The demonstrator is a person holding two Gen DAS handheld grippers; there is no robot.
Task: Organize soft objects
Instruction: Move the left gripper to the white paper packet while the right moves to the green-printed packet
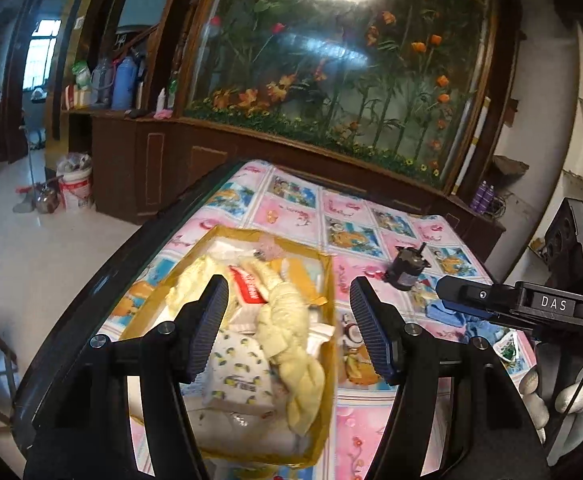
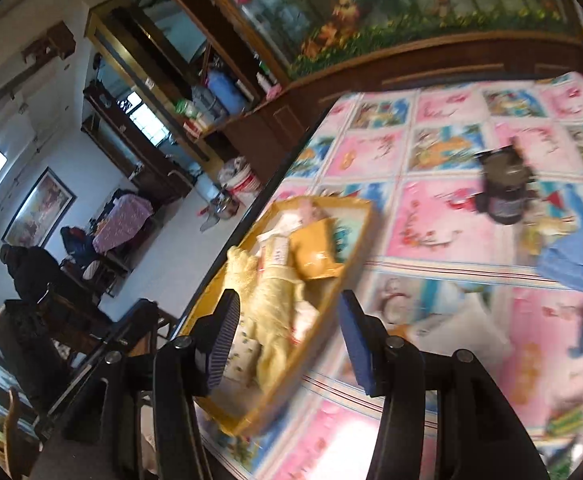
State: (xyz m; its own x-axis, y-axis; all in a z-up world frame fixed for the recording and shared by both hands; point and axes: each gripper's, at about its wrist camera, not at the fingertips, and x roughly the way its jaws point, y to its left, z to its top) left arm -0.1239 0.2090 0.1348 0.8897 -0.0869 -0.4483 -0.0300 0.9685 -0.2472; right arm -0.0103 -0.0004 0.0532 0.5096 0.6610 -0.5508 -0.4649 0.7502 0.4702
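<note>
- The cardboard box (image 1: 323, 280) sits on the tabletop (image 1: 371, 432) close to its dark left edge (image 1: 131, 256), with bare floor beyond that edge.
- Inside the box lie the soft things: a twisted yellow cloth (image 1: 291, 332), a lemon-print tissue pack (image 1: 239, 376) beside it and a red-and-white packet (image 1: 251, 284) behind.
- The left gripper (image 1: 289, 330) hangs above the box — jaws apart, nothing between them.
- The right gripper (image 2: 285, 346) hovers over the box's near corner, jaws also parted and empty.
- Right of the box the patterned cover lies open up to a small dark jar (image 2: 505, 188) and a blue cloth (image 2: 575, 260), both well apart from the box.
- A wooden cabinet (image 1: 163, 176) stands just behind the tabletop's far edge.
- The box's near wall is cut off by the grippers; the right wrist view is blurred, so the labels on the packets cannot be read.
</note>
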